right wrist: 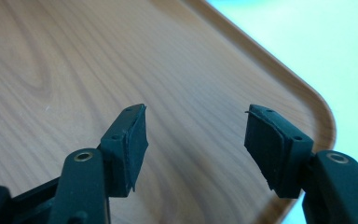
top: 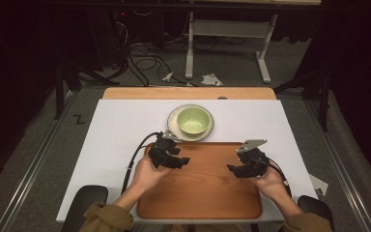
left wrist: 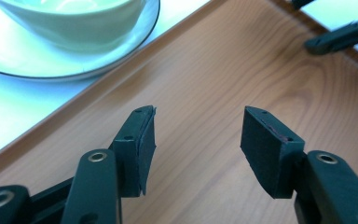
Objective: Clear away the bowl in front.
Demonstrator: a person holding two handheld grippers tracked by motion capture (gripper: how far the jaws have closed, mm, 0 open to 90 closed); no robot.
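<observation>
green bowl (top: 193, 120) sits on its plate (top: 209, 133) just past the wooden tray (top: 203, 193); left gripper (top: 178, 161) and right gripper (top: 235, 169) hover over the tray, jaws wide, gripping nothing.

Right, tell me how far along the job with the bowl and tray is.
Done: little visible; the green bowl sits on its plate, beyond the wooden tray. In hand: nothing; the left tool and right tool hover open over the tray. Left: apparently moving bowl and plate onto it.
</observation>
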